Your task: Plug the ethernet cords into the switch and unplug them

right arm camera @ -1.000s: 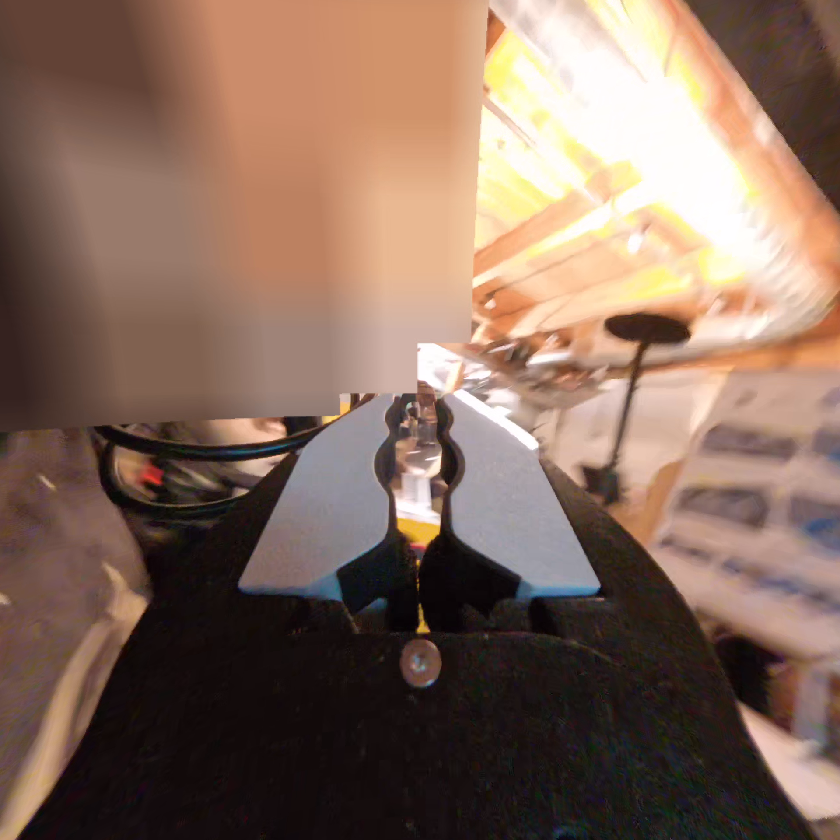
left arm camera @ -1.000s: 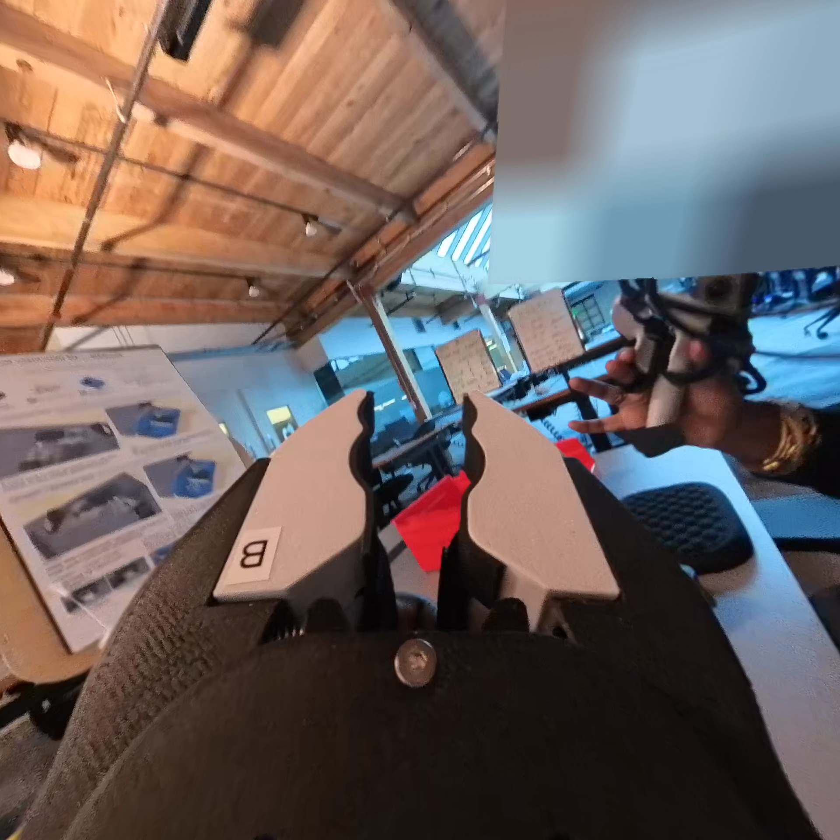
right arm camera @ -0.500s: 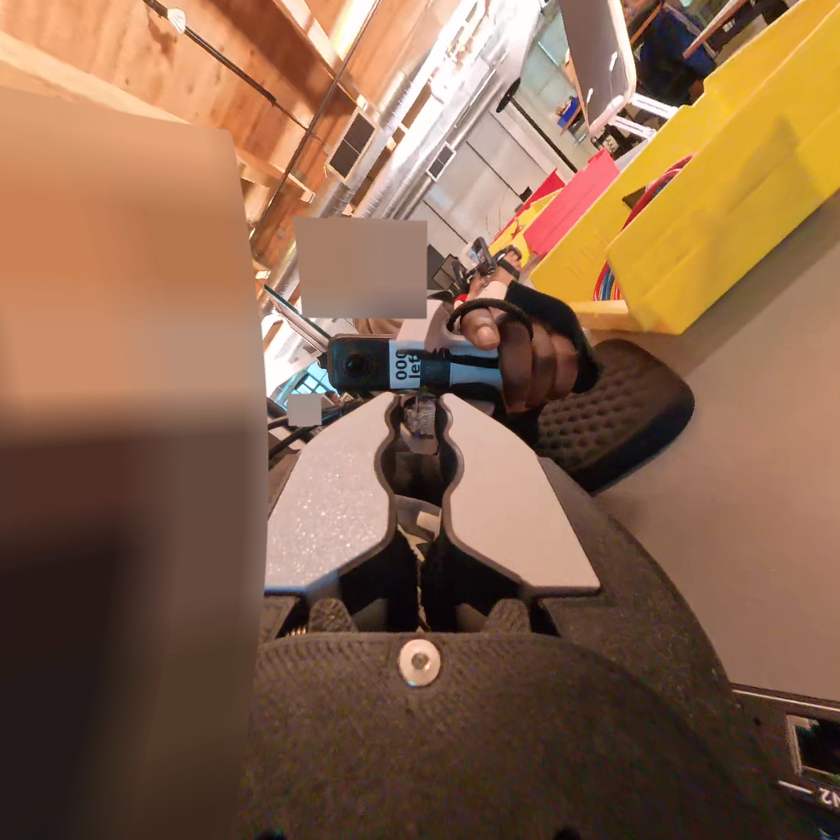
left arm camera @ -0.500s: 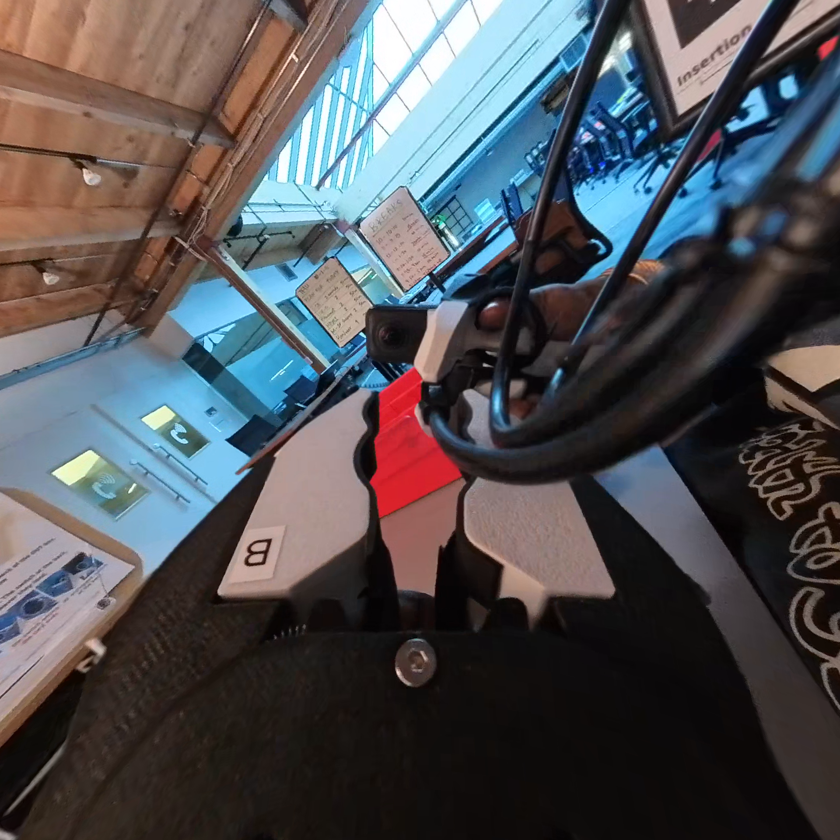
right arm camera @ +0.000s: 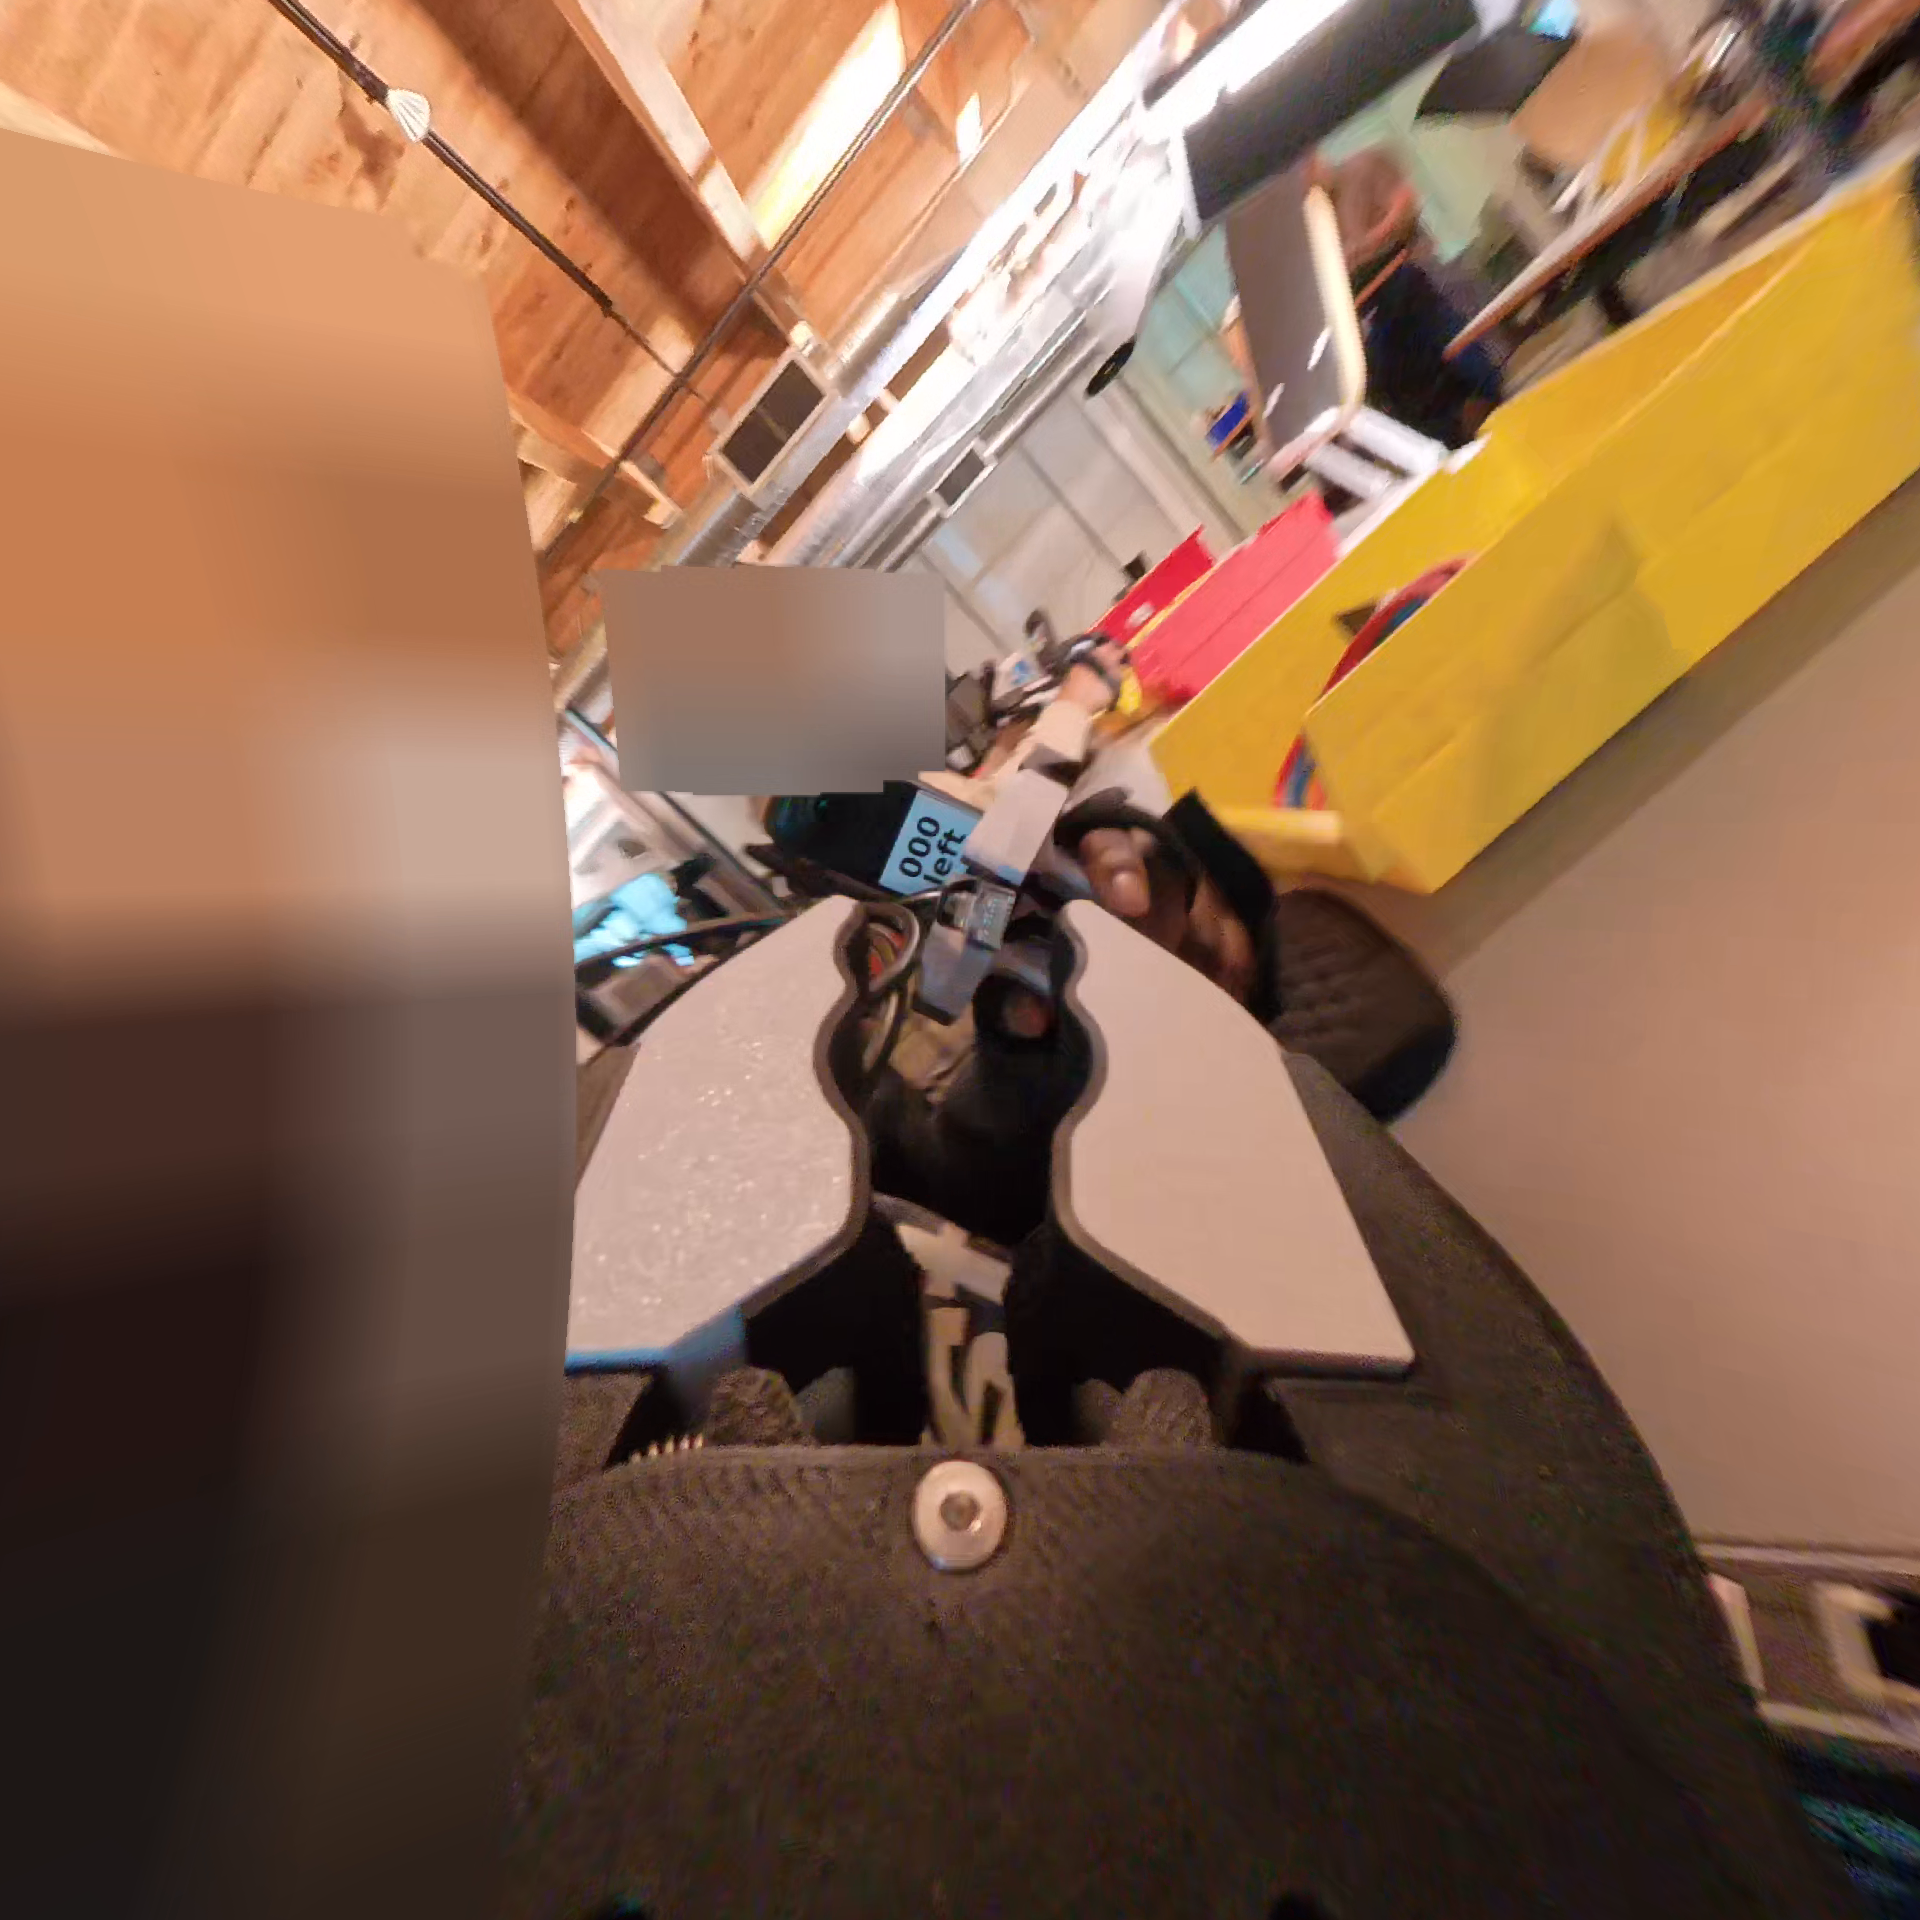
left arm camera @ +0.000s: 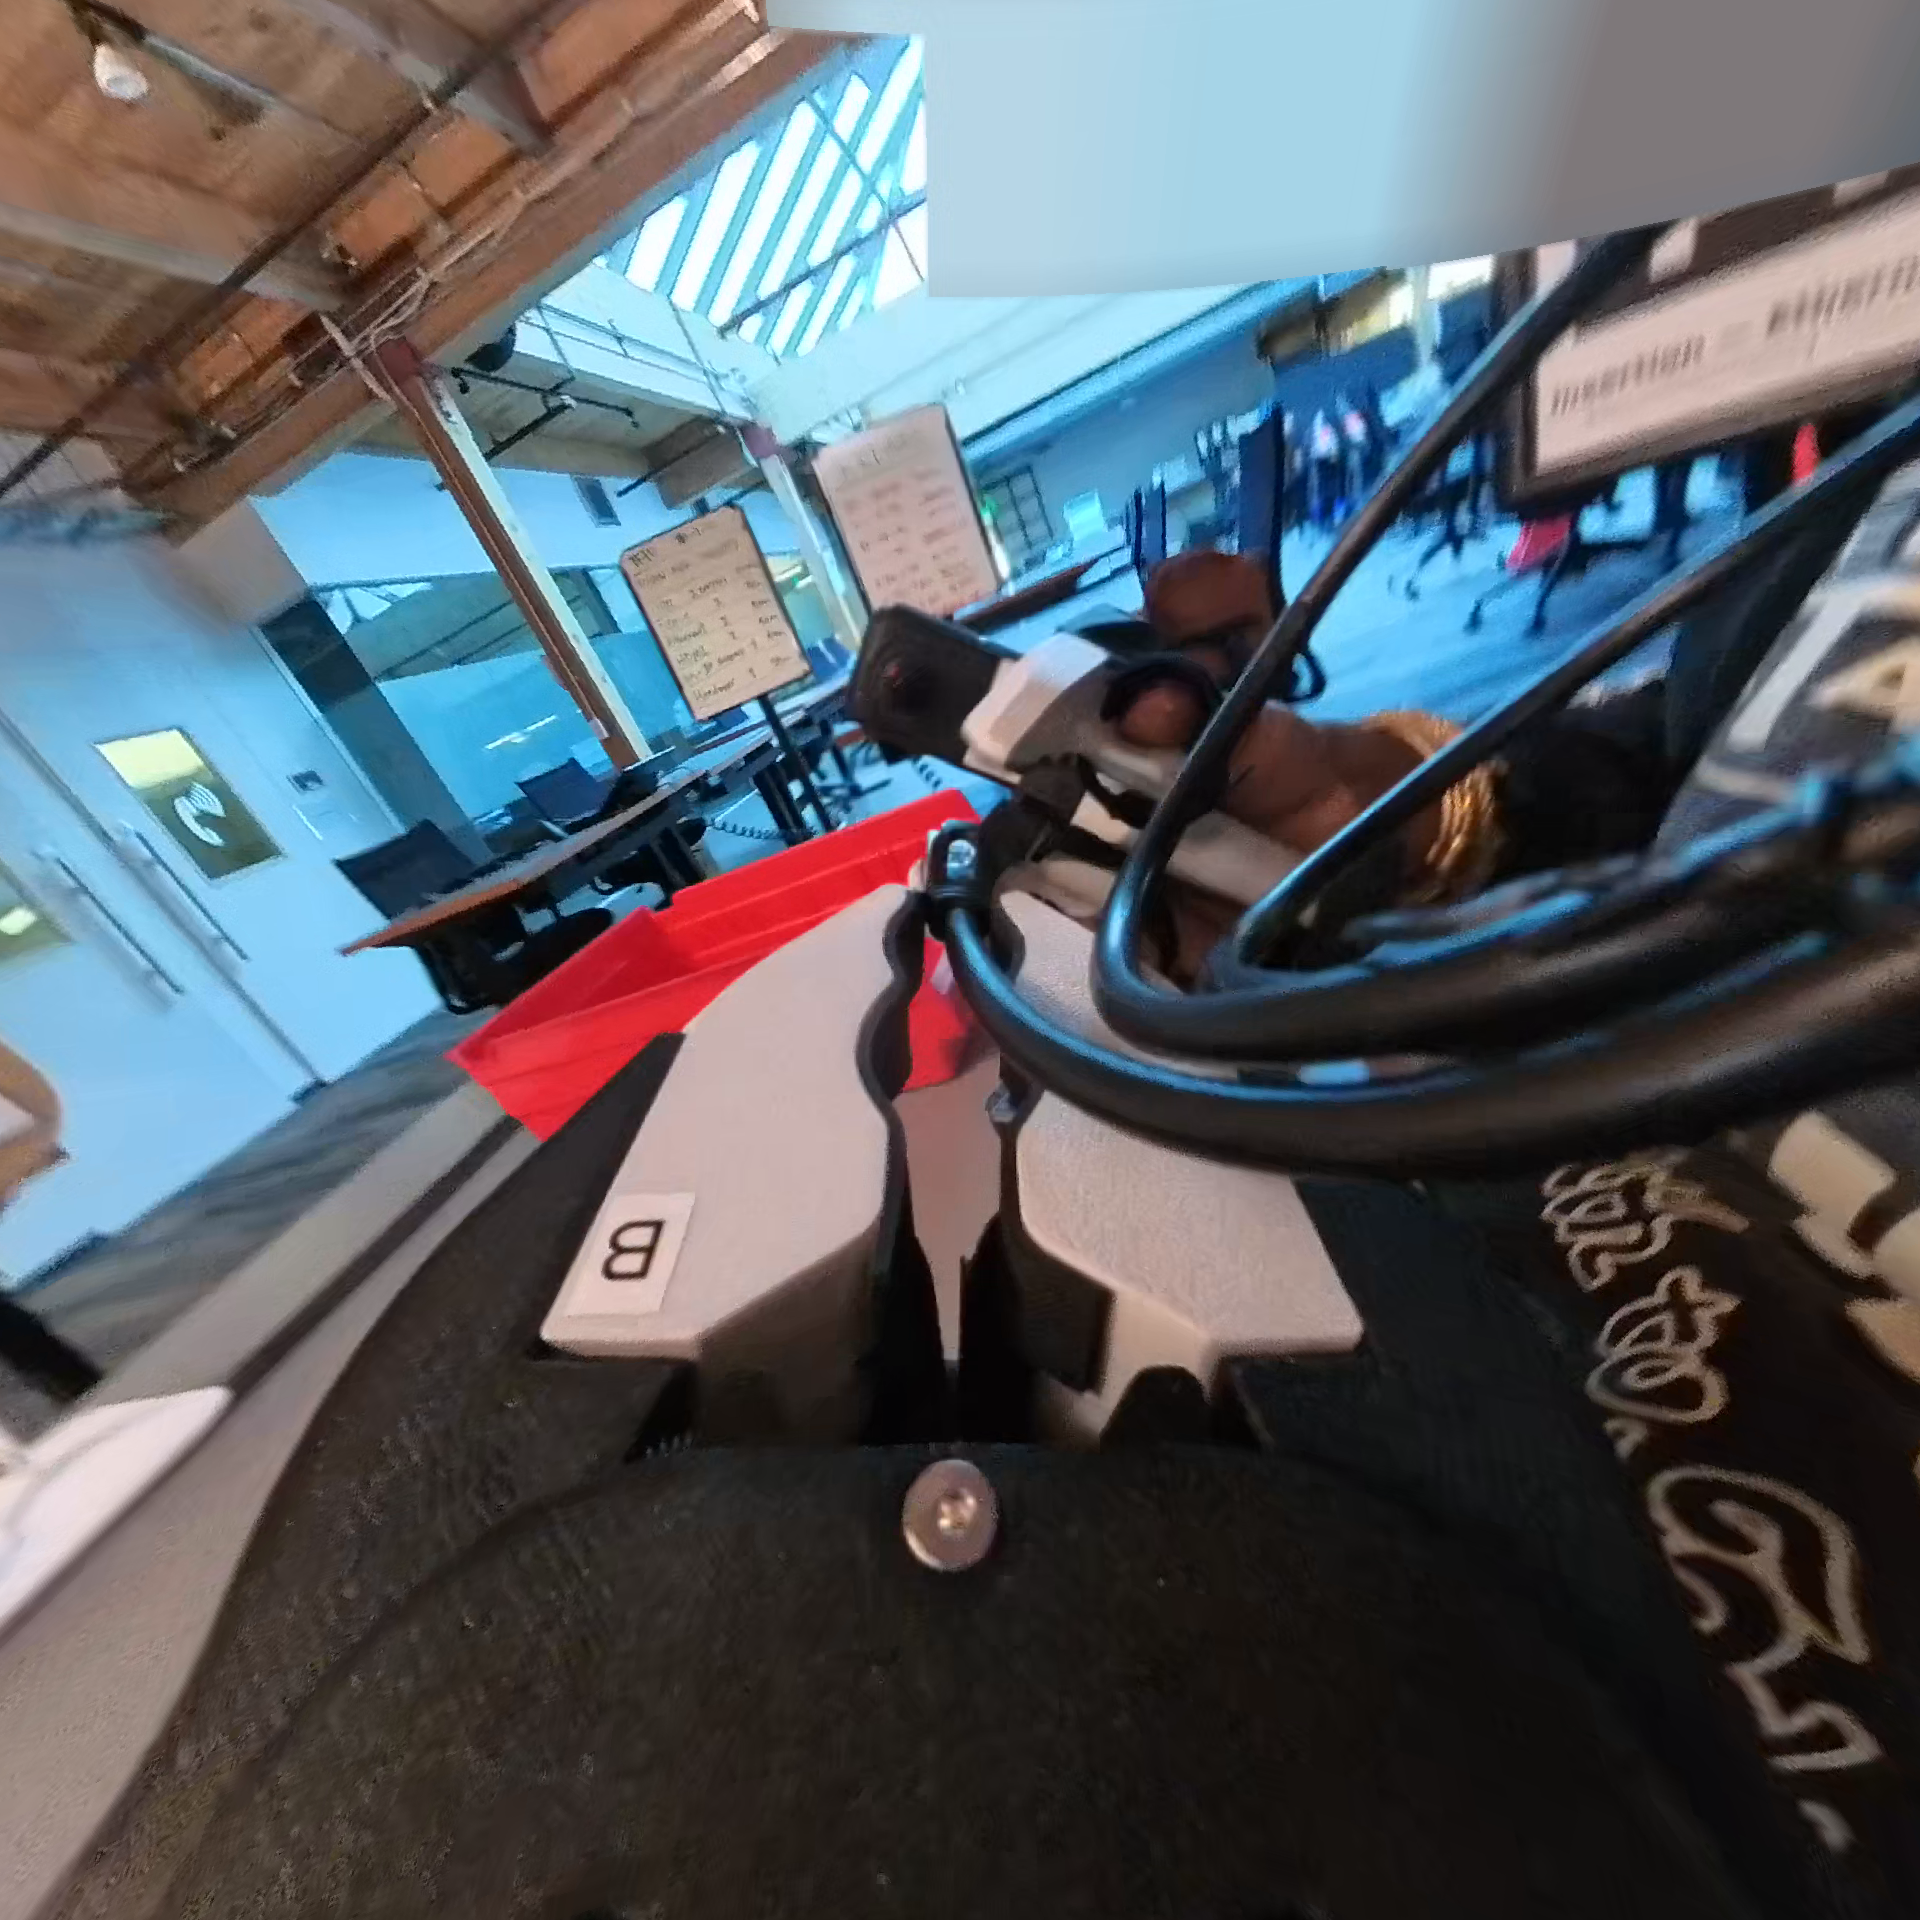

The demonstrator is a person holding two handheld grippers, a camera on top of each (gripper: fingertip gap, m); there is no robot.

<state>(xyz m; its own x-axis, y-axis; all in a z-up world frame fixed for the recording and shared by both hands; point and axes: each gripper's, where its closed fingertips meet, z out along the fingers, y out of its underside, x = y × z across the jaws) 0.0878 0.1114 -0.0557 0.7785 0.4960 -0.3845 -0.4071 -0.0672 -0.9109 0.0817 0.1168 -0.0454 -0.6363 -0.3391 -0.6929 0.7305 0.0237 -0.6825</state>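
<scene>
Black ethernet cords (left arm camera: 1351, 1049) loop in a thick bundle right across the tip of the left claw's right finger, curving up and off to the right. The switch (right arm camera: 1839, 1652) barely peeks in low right of the right claw, ports facing up.

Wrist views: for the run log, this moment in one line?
left gripper open | cords over its tip | right gripper open | plug by tips | switch beside it

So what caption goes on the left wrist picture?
Open left hand-held gripper near looping black cords, a red bin behind, other hand-held gripper beyond.
</scene>
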